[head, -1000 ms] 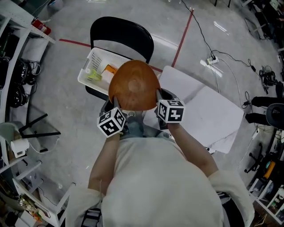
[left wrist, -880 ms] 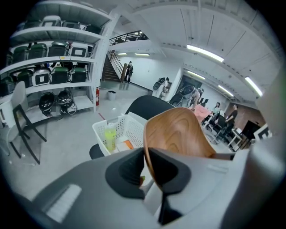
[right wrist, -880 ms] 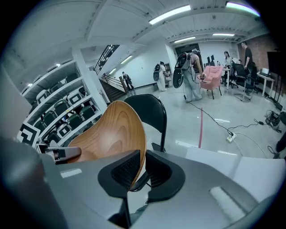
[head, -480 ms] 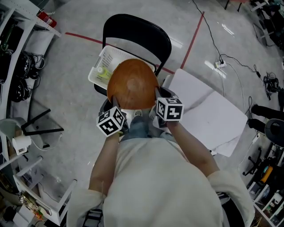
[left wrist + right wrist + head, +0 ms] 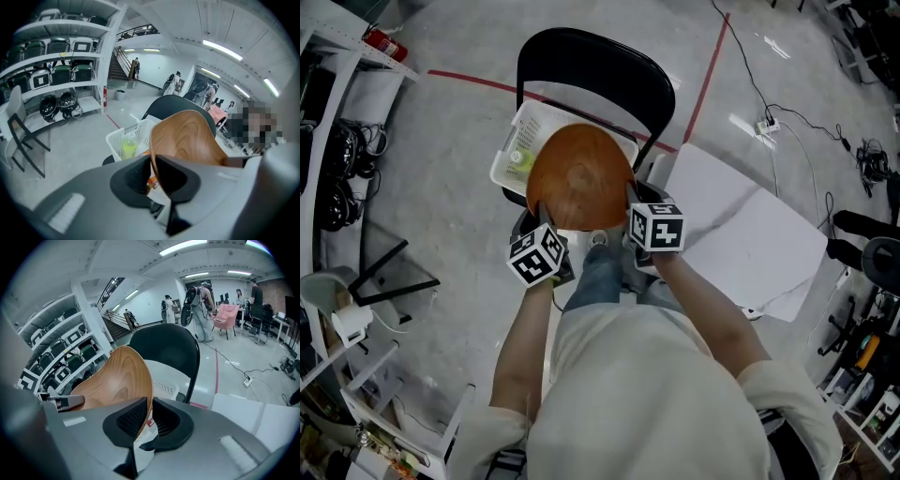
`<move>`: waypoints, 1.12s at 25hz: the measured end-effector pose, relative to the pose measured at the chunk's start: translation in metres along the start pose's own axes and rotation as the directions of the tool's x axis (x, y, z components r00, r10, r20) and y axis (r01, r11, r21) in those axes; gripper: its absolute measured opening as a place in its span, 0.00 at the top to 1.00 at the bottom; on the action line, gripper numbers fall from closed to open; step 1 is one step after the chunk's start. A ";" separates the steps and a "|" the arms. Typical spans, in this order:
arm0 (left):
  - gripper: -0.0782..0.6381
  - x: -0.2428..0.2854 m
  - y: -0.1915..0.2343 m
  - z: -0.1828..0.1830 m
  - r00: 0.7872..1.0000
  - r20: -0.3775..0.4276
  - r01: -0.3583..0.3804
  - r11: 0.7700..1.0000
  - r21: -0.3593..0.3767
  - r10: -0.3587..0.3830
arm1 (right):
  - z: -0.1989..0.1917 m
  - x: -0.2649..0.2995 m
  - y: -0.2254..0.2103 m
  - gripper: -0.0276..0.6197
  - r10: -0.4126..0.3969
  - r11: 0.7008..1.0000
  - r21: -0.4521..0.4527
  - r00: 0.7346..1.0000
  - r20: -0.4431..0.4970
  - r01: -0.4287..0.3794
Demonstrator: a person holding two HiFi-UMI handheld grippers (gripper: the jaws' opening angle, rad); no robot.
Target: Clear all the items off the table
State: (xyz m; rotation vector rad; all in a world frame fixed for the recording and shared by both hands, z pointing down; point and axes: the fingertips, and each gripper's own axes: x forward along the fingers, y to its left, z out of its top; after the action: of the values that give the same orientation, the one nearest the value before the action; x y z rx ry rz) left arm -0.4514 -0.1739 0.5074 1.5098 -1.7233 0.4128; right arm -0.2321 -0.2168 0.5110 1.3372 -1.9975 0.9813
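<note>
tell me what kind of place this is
Probably a lab or workshop hall: metal shelving stacked with equipment cases, red tape lines on a bare concrete floor, and a power strip lying on it.

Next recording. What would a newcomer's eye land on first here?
The big wooden bowl in the middle of the head view, its rim clamped on either side by the jaws of the left gripper and the right gripper. It hangs above a white basket on a black chair, with a white table off to the right.
</note>
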 end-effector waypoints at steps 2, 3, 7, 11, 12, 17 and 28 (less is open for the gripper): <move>0.84 0.011 0.006 0.000 1.000 -0.017 -0.001 1.000 0.007 0.001 | -0.001 0.011 0.002 0.91 -0.009 1.000 0.002 1.000 -0.016 0.009; 0.84 0.017 0.010 -0.001 1.000 -0.026 -0.001 1.000 0.011 0.001 | -0.001 0.017 0.002 0.91 -0.012 1.000 0.004 1.000 -0.023 0.012; 0.83 0.037 0.023 0.000 0.998 -0.060 -0.003 1.000 0.022 0.005 | -0.002 0.039 0.007 0.91 -0.017 1.000 0.019 0.999 -0.041 0.017; 0.83 0.055 0.034 -0.001 0.997 -0.081 -0.003 0.999 0.037 0.006 | -0.004 0.059 0.009 0.91 -0.025 0.999 0.037 0.998 -0.051 0.027; 0.83 0.059 0.035 -0.001 0.996 -0.087 -0.003 0.999 0.043 0.007 | -0.004 0.063 0.009 0.91 -0.029 0.999 0.038 0.998 -0.054 0.031; 0.82 0.078 0.038 -0.005 0.992 -0.122 0.000 0.997 0.071 0.008 | -0.007 0.078 0.004 0.91 -0.050 0.998 0.044 0.996 -0.077 0.054; 0.81 0.103 0.045 -0.020 0.985 -0.173 -0.003 0.991 0.136 0.027 | -0.025 0.099 -0.004 0.91 -0.087 0.995 0.045 0.988 -0.125 0.094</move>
State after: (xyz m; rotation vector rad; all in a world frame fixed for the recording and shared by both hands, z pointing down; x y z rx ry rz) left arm -0.4843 -0.2194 0.6069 1.5087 -1.5965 0.6623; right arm -0.2637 -0.2504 0.6019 1.3486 -1.8161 1.0526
